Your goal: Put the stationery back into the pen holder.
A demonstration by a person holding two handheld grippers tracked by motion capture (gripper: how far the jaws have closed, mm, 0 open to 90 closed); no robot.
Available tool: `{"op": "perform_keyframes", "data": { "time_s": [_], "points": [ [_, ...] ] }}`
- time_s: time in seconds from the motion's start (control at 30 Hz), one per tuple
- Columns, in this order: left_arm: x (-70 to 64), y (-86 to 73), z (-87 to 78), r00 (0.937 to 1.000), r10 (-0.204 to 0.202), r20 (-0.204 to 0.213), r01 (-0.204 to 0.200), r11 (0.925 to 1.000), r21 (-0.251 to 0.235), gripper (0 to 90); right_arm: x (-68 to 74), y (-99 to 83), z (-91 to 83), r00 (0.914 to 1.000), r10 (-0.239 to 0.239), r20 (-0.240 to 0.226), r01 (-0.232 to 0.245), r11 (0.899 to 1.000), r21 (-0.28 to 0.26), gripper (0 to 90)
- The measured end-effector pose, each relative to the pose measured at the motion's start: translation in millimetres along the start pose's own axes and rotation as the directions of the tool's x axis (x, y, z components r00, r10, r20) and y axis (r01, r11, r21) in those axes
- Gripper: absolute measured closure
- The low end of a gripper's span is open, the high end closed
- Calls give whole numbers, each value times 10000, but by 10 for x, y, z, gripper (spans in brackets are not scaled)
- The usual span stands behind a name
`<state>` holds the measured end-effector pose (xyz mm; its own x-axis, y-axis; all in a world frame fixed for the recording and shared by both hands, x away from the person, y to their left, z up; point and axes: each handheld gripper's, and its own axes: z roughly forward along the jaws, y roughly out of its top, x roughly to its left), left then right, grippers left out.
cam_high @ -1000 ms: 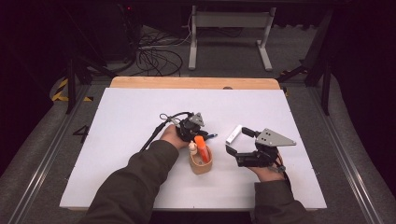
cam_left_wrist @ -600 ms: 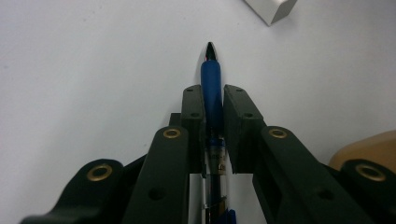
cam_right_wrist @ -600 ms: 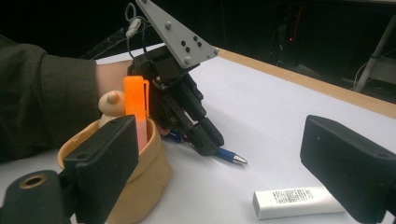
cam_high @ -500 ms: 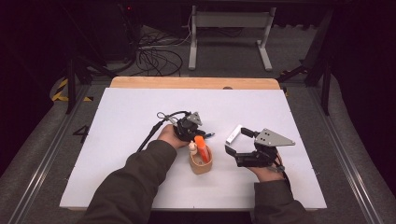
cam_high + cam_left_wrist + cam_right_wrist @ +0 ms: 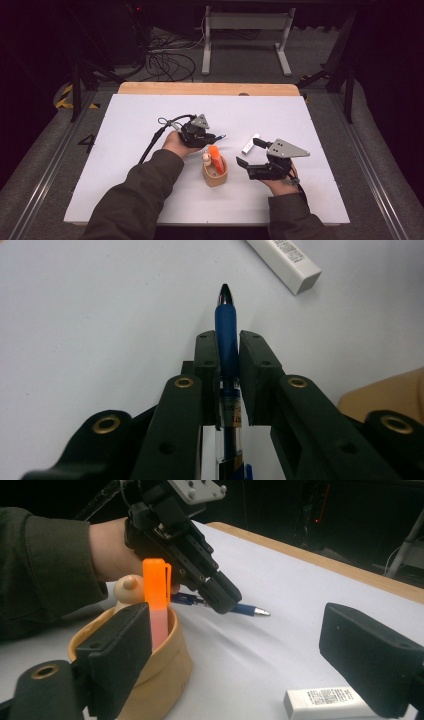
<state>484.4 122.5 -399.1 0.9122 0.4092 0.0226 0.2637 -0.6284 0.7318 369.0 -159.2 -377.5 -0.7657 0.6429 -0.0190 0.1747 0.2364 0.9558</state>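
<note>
A tan cup (image 5: pixel 215 176) stands at the table's middle front, with an orange marker (image 5: pixel 216 157) and a beige round-topped piece (image 5: pixel 205 159) upright in it. My left gripper (image 5: pixel 209 136) lies just behind the cup, shut on a blue pen (image 5: pixel 226 315) whose silver tip pokes out past the jaws, low over the table. To the cup's right my right gripper (image 5: pixel 248 153) stands open with its jaws wide apart and nothing between them. In the right gripper view, the cup (image 5: pixel 160 675) and marker (image 5: pixel 156 600) sit beside the near jaw, and the left gripper (image 5: pixel 220 597) holds the pen (image 5: pixel 247 610).
A small white box (image 5: pixel 250 144) lies flat by the right gripper's far jaw, and appears as a white box (image 5: pixel 285 260) ahead of the pen tip. The white table sheet (image 5: pixel 125 130) ends at a wooden strip (image 5: pixel 200 89) at the back. The left gripper's cable (image 5: pixel 155 137) trails leftward.
The left gripper with the pen has shifted slightly back and left, away from the cup. The right gripper and cup have stayed put.
</note>
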Motion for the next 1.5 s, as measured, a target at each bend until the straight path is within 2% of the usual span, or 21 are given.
{"op": "perform_keyframes", "data": {
  "time_s": [0.2, 0.4, 0.77, 1.07, 1.3, 1.5],
  "points": [
    [-2, -91, -161, 9996, -184, -192, 183, 9998, -100, 792, 44, 11, 32, 9999, -18, -108, 18, 10000, -44, 157],
    [-38, -158, -331, 9980, -538, -345, 519, 9972, -531, 792, 119, 34, 77, 9995, -171, -271, 170, 9999, -31, 165],
    [-138, -199, -584, 9943, -802, -708, 715, 9904, -1179, 792, 199, 65, 115, 9985, -332, -437, 328, 9994, -108, 177],
    [-248, -238, -739, 9926, -994, -691, 875, 9835, -1583, 792, 295, 108, 147, 9970, -441, -640, 433, 9990, -139, 191],
    [-341, -283, -842, 9931, -991, -621, 876, 9820, -1671, 792, 401, 154, 180, 9932, -602, -998, 582, 9980, -229, 207],
    [-409, -320, -936, 9921, -1080, -632, 944, 9773, -1895, 791, 488, 184, 213, 9892, -767, -1246, 734, 9968, -310, 225]
  ]
}}
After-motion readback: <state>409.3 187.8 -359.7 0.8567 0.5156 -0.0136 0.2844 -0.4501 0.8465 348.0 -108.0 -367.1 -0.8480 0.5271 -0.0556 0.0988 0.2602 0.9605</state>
